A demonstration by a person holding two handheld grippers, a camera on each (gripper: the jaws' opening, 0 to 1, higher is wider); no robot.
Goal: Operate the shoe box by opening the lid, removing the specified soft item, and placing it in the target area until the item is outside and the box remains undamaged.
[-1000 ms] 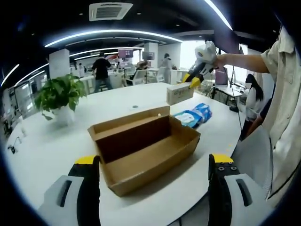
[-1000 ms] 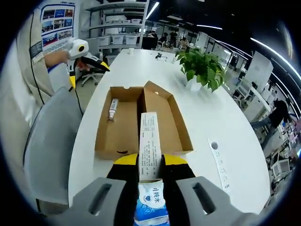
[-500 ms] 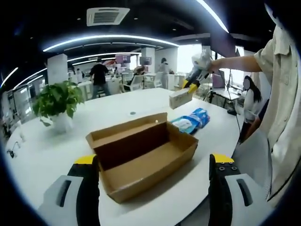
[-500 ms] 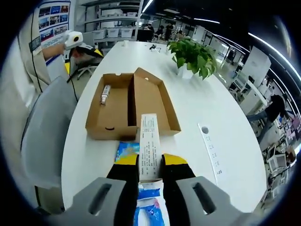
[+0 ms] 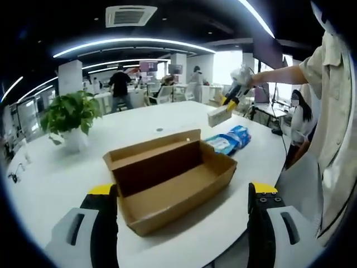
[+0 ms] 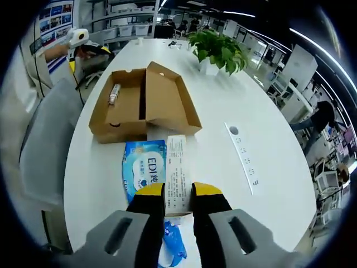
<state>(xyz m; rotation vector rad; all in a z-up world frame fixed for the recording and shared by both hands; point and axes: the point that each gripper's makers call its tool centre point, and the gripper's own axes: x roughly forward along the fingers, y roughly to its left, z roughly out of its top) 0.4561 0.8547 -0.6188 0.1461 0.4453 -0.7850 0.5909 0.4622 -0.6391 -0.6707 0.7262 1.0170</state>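
Now that the white carton [image 6: 177,174] has been carried away from the shoe box [image 6: 139,103], it hangs over bare table just beside the blue soft pack [image 6: 144,170], whereas a second ago it hung directly above the box's open tray. The soft pack lies flat on the white table [image 6: 223,78], wholly outside the box and close to its short end; a second blue pack [image 6: 172,245] shows beneath the jaws. From the left gripper view the same carton [image 5: 220,116] appears raised in the air above the blue soft pack [image 5: 228,139], clear of the box [image 5: 167,176].

Judged from this layout, extraction is done and the carton is in transit toward a spot beside the packs; the cardboard shows no tear or crush. The lid lies folded back flat, and a small tube [image 6: 114,94] rests on one half.

Right gripper [image 6: 178,196]: jaws drawn close, pinching the carton's near end between the yellow tips, the carton projecting straight forward. It also appears at a distance, at the end of the person's outstretched arm [image 5: 279,72].

Left gripper [image 5: 184,192]: jaws spread wide, holding nothing and touching nothing, poised near the table edge with the box between and beyond them; it remains much where it was a second ago.

A potted plant [image 5: 70,114] stands well apart from the box.
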